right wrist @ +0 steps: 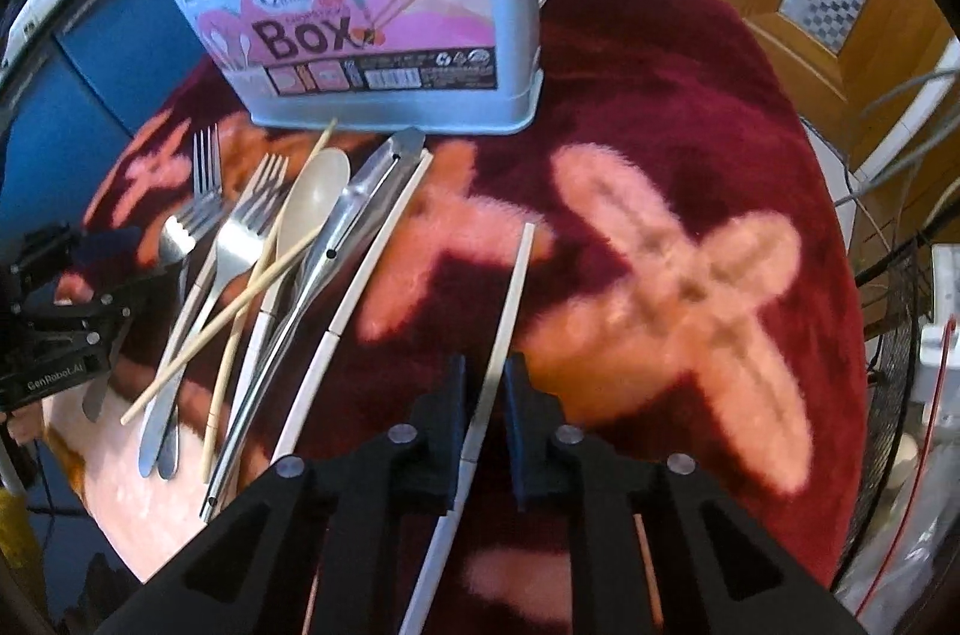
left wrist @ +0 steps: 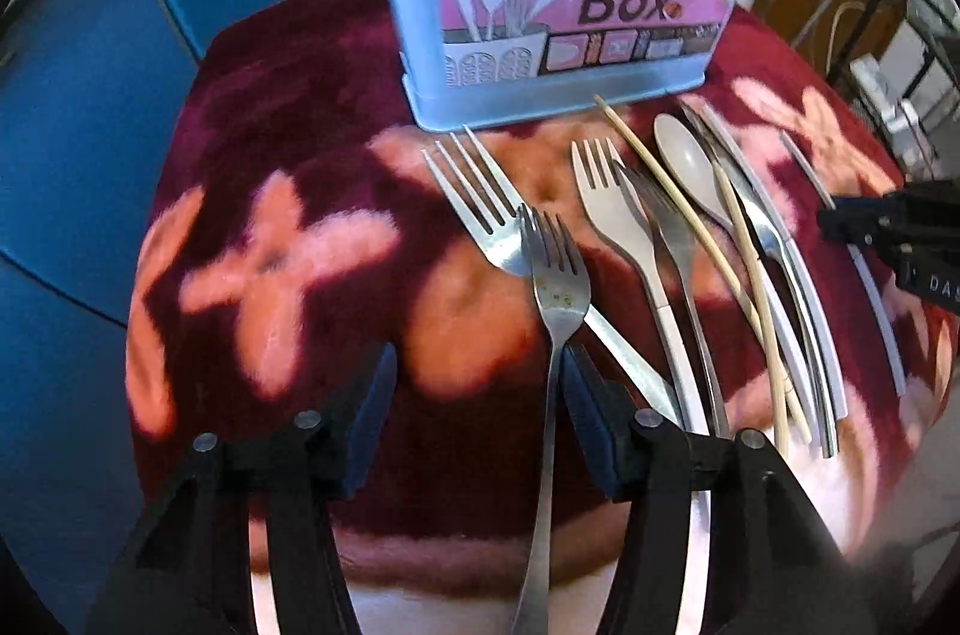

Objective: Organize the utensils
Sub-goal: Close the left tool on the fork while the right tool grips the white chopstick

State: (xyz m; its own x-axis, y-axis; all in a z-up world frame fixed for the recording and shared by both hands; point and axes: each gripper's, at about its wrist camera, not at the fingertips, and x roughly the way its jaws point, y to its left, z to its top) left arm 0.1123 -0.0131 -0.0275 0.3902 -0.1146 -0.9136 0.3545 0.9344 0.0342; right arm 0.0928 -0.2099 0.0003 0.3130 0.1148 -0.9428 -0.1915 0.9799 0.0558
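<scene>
Biggest thing I see from here is the maroon floral cloth over the table, with the blue utensil box standing upright at the far edge. Its compartments open upward, so whatever I lift has to go up and away from me, then down into it.

In front of the box sits the pile: forks, a beige spoon, bamboo chopsticks, metal tongs, all lying roughly lengthwise, tips toward the box and handles toward me.

My left gripper has a steel fork running up between its fingers, tines pointing at the box. The jaws stand fairly wide; the fork stem lies against the right-hand pad and well clear of the other, so I'd call that released, not gripped.

My right gripper is nearly clenched around a single white chopstick, lying apart from the pile. Its long axis runs straight along the fingers toward the box, so I reckon this one is ready to lift.
</scene>
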